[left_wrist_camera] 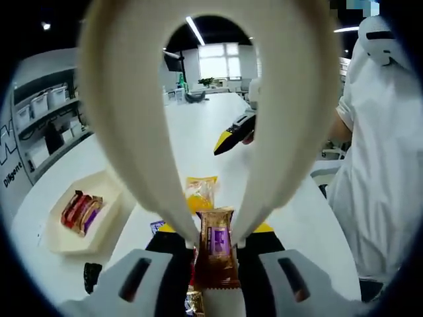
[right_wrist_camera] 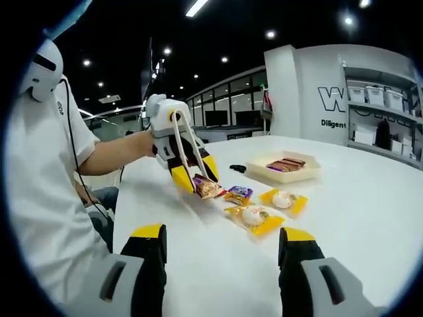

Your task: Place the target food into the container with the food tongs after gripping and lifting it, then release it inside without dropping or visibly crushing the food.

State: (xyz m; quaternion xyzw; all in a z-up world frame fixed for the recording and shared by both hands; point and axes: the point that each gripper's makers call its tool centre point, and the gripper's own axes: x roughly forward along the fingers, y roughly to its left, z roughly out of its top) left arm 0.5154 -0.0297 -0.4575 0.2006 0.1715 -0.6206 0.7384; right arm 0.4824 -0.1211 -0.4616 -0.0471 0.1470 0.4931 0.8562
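My left gripper (left_wrist_camera: 215, 232) is shut on cream food tongs (left_wrist_camera: 125, 125), squeezing their arms together. The tong tips pinch a brown and purple wrapped snack (left_wrist_camera: 217, 251) just above the white table. In the right gripper view the same left gripper (right_wrist_camera: 192, 173) is held by a person's hand, with the tongs (right_wrist_camera: 188, 142) and the snack (right_wrist_camera: 206, 188) at its tip. A cream tray (left_wrist_camera: 56, 241) at the left holds wrapped snacks (left_wrist_camera: 80, 211); the tray (right_wrist_camera: 264, 173) also lies beyond the packets. My right gripper (right_wrist_camera: 223, 241) stands open with nothing between its jaws.
A yellow packet (left_wrist_camera: 200, 191) lies ahead of the tongs. Two yellow packets (right_wrist_camera: 254, 218) (right_wrist_camera: 283, 200) and a purple one (right_wrist_camera: 239, 193) sit between gripper and tray. A small black object (left_wrist_camera: 92, 276) lies near the tray. A person in white (left_wrist_camera: 383, 165) sits at the table's edge.
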